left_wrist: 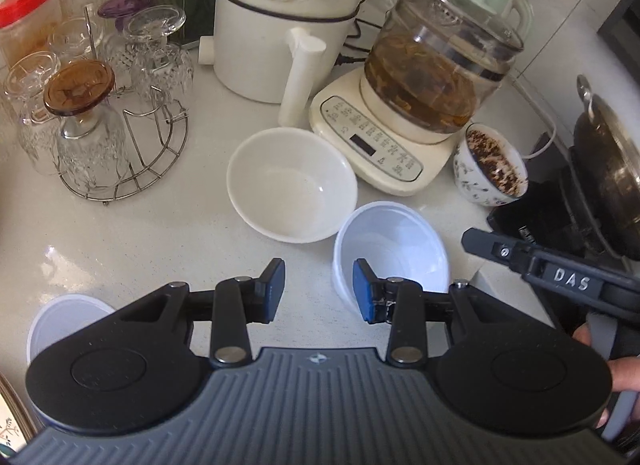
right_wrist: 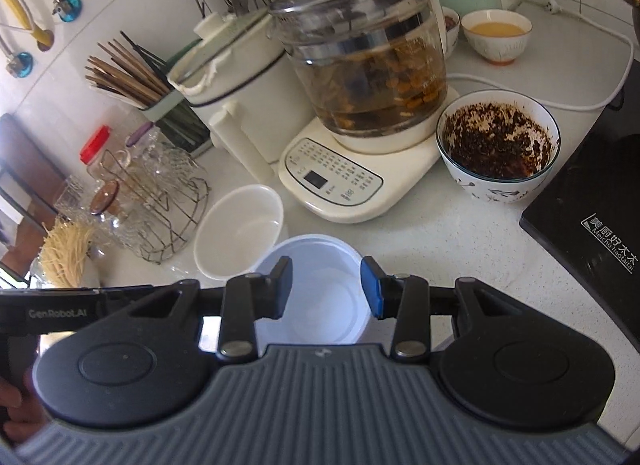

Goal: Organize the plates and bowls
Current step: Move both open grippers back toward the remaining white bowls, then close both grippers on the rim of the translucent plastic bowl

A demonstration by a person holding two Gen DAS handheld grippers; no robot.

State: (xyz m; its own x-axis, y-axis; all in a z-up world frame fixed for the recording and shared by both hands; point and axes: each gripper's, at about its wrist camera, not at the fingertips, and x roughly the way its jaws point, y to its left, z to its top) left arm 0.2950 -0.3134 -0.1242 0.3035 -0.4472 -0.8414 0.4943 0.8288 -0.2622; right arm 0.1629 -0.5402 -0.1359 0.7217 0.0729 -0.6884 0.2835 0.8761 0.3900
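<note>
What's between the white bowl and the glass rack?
Nothing: in the left wrist view only bare countertop lies between the white bowl and the glass rack.

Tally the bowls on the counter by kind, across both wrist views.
White ceramic bowl: 1
Plastic bowls: 2
Patterned bowl with dark residue: 1
Small bowl of yellow liquid: 1
Partly hidden small bowl: 1
Total: 6
</note>
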